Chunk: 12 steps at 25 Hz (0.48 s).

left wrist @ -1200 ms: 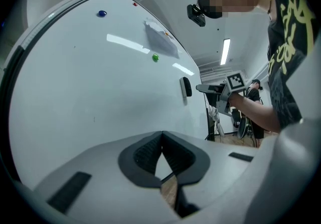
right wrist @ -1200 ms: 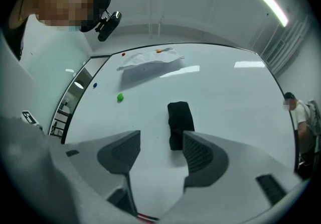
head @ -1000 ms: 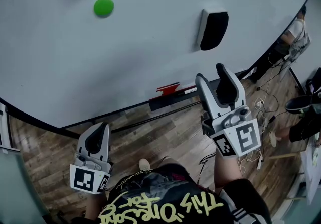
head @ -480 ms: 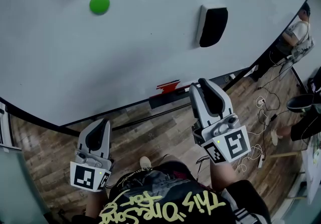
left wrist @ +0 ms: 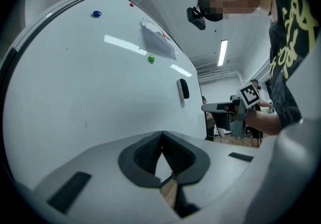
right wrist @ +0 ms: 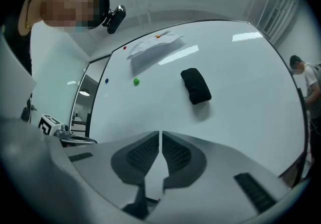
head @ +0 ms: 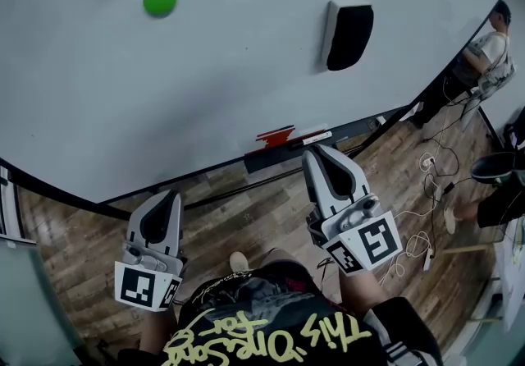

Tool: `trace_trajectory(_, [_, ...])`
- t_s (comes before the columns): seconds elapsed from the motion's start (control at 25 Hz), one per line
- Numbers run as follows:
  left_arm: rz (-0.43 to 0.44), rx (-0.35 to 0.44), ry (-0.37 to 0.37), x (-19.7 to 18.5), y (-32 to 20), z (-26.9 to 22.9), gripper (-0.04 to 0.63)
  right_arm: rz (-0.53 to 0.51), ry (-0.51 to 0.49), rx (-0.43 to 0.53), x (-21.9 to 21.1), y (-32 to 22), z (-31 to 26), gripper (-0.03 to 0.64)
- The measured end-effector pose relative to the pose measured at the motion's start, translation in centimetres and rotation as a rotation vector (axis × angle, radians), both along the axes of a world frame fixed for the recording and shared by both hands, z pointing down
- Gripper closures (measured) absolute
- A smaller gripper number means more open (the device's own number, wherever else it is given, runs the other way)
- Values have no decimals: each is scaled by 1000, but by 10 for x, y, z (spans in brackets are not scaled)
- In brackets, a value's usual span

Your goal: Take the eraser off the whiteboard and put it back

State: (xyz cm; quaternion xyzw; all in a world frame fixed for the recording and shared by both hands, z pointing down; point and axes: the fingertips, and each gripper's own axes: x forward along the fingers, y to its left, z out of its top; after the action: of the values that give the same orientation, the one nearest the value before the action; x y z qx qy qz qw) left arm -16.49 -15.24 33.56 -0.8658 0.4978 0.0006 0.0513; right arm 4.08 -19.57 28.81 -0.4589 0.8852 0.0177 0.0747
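Observation:
The black eraser [head: 348, 34] sticks to the whiteboard [head: 246, 77] at the upper right; it also shows as the eraser [right wrist: 195, 86] in the right gripper view and the eraser [left wrist: 183, 88] far off in the left gripper view. My right gripper [head: 316, 153] hangs well below the eraser, near the board's bottom rail. Its jaws have just been closing and now stand shut with nothing between them. My left gripper [head: 164, 202] is lower at the left, shut and empty, apart from the board.
A green magnet [head: 159, 0] sits on the board at the upper left. A red marker [head: 276, 137] lies on the tray rail [head: 279, 155]. Cables [head: 426, 171] trail over the wooden floor at the right, where a person [head: 484, 52] stands by the board's end.
My right gripper has come down and away from the eraser, and its jaws went from wide open to shut. The eraser stays on the board. The left gripper has not moved.

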Motion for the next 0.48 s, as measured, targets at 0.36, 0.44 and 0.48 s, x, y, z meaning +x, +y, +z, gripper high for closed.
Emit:
trace_trajectory(0.36, [20, -17, -12, 7, 2, 8, 588, -27, 3, -28, -5, 14, 18, 606])
trace_trajectory(0.44, [22, -15, -14, 10, 6, 7, 588, -37, 9, -37, -6, 19, 22, 606])
trace_trajectory(0.48, [22, -13, -16, 11, 7, 6, 588, -45, 9, -40, -7, 21, 24, 606])
